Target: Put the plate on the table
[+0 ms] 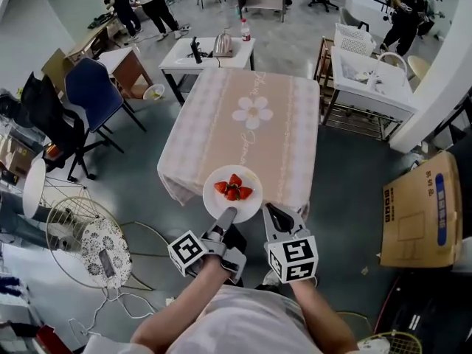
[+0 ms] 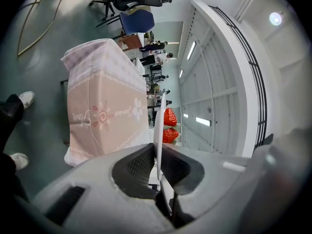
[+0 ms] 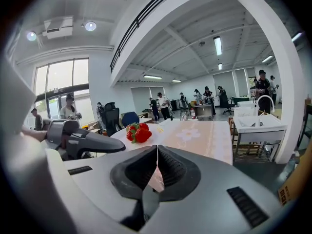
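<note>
A white plate (image 1: 232, 195) carrying several strawberries (image 1: 233, 188) hovers over the near edge of the table (image 1: 254, 135), which wears a pink cloth with a flower print. My left gripper (image 1: 228, 214) is shut on the plate's near rim. In the left gripper view the plate (image 2: 159, 126) stands edge-on between the jaws of the left gripper (image 2: 158, 152), with the strawberries (image 2: 168, 117) beyond. My right gripper (image 1: 270, 209) sits just right of the plate, jaws together and nothing between them. From the right gripper (image 3: 157, 150) view the strawberries (image 3: 138, 133) lie to the left.
Behind the table stands a small white table (image 1: 209, 56) with a kettle and a bottle (image 1: 245, 29). A blue chair (image 1: 92, 94) and a round wire stand (image 1: 81, 238) are on the left. A white sink cart (image 1: 369, 76) and a cardboard box (image 1: 420, 212) are on the right. People work at the back.
</note>
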`<state>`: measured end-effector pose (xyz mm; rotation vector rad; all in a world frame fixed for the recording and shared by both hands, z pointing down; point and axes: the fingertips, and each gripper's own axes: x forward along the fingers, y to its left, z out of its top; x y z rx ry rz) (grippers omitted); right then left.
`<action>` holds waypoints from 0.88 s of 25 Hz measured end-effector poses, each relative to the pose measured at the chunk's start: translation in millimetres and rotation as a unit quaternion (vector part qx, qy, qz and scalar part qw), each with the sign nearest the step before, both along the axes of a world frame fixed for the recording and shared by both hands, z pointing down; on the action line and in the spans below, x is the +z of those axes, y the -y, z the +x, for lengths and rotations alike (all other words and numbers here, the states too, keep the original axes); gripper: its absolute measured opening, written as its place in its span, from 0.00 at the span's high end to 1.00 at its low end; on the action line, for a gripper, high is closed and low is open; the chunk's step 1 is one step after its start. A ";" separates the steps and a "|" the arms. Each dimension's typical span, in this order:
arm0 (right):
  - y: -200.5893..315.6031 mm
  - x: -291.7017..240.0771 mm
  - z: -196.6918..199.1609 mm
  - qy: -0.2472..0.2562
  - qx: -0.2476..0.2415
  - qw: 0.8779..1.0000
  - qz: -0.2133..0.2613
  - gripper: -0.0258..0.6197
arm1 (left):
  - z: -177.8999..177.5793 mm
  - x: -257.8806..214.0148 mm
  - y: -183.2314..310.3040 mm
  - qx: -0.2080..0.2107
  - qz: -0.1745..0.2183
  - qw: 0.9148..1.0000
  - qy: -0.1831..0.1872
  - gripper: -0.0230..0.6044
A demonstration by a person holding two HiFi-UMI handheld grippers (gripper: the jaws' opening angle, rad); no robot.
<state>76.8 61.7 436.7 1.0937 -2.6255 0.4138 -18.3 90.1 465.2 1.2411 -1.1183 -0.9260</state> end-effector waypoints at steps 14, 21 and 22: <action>79.6 0.1 -101.3 -0.039 0.046 0.998 -0.006 0.95 | -109.9 8.2 87.3 0.057 -0.003 0.998 -0.027 0.92; 97.6 -2.7 -145.7 -0.048 0.068 0.996 -0.004 0.95 | -150.2 7.3 110.1 0.081 0.003 0.996 -0.043 0.92; 99.8 -2.5 -150.9 -0.048 0.072 0.996 -0.004 0.95 | -155.0 7.6 112.6 0.084 0.004 0.995 -0.045 0.92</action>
